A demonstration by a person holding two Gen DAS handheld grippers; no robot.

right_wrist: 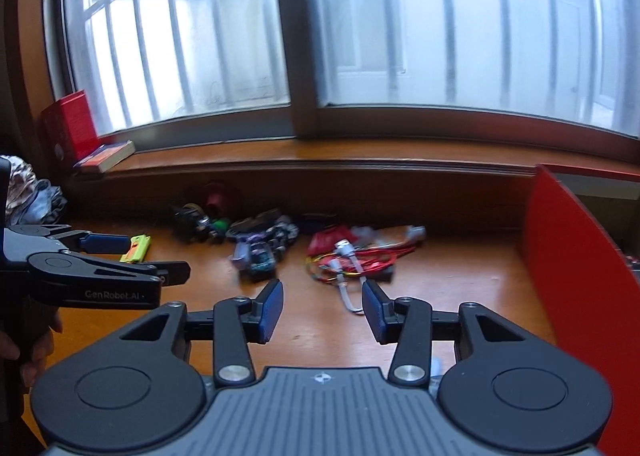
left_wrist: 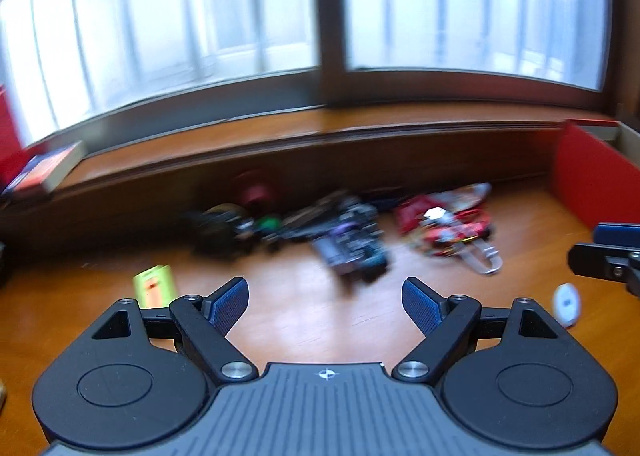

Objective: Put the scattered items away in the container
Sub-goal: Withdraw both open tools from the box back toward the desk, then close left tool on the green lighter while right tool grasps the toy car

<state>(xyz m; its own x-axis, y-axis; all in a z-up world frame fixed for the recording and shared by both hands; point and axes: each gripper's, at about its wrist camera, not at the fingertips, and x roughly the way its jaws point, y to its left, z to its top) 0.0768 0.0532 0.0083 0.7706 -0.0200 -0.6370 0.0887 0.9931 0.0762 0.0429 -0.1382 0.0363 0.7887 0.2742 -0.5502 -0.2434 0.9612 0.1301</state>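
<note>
At the bottom of the left wrist view the left gripper (left_wrist: 325,306) stood released, its blue pads (left_wrist: 228,306) spread wide with nothing between them. The right gripper (right_wrist: 322,310), low in the right wrist view, was likewise released and empty, though its jaws stood less far apart. Both hovered over bare wooden desk (right_wrist: 320,340), apart from every item.

Just beyond, a small white round object (left_wrist: 566,303) lay at the right edge of the left view, and a yellow-green item with orange on it (left_wrist: 154,285) lay at lower left; its kind was too blurred to tell. Ahead of the right gripper, at frame centre, sat a tangle of red and white cables (right_wrist: 352,256), one white lead trailing toward the jaws. Left of it lay a purple and black gadget (right_wrist: 256,256), then dark bits with a green one (right_wrist: 219,224) near the back ledge.

At the right edge rose the red container (right_wrist: 568,276), its inside hidden from both cameras.

On the sill at upper left rested a book (right_wrist: 108,154) beside a red box (right_wrist: 70,124), under the window (right_wrist: 320,24).

Judging from this, the work looked to be at the reaching stage, nothing yet picked. The next move would likely call for lowering the right gripper onto the cable tangle, closing on a firm bunch rather than a loose strand, then carrying it rightward over the red wall.
</note>
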